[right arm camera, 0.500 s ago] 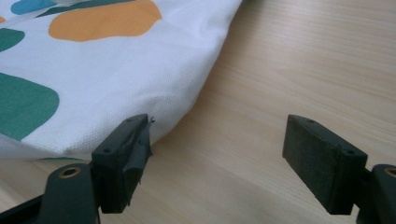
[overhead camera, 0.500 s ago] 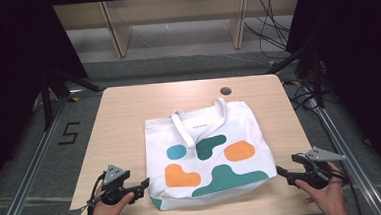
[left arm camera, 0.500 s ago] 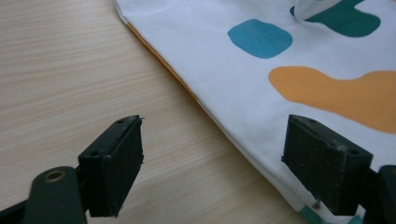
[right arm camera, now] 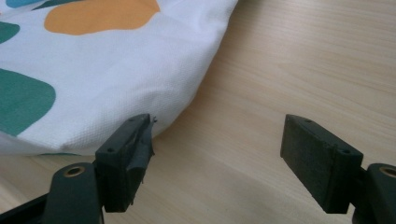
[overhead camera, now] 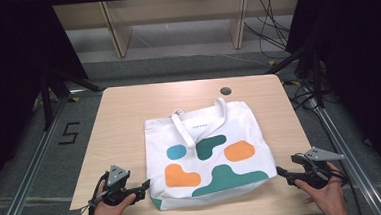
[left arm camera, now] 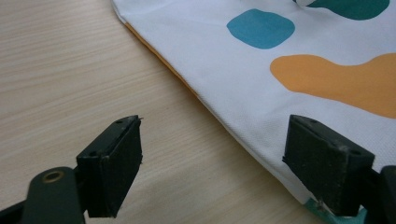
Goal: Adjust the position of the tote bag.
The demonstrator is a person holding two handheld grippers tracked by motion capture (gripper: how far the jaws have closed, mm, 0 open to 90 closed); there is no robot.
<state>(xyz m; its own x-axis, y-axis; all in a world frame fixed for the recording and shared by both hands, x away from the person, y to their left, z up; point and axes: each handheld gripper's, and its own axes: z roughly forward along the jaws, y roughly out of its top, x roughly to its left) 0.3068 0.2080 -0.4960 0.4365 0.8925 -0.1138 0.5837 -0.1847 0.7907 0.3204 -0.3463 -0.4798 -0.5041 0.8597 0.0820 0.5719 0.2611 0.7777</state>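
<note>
1. I see the white tote bag lying flat on the bench, handles toward the far side.
2. My left claw gapes wide beside the bag's near-left corner.
3. My right claw gapes wide beside its near-right corner, holding nothing.

Pale wood-grain table, matt and smooth, fine streaks running along it. On it, a white woven cloth tote bag, its weave slightly grainy up close, printed with flat matt orange, teal and blue patches. The left gripper and right gripper look like dull black plastic, with matt, rubbery pads a little frayed at the edges.
</note>
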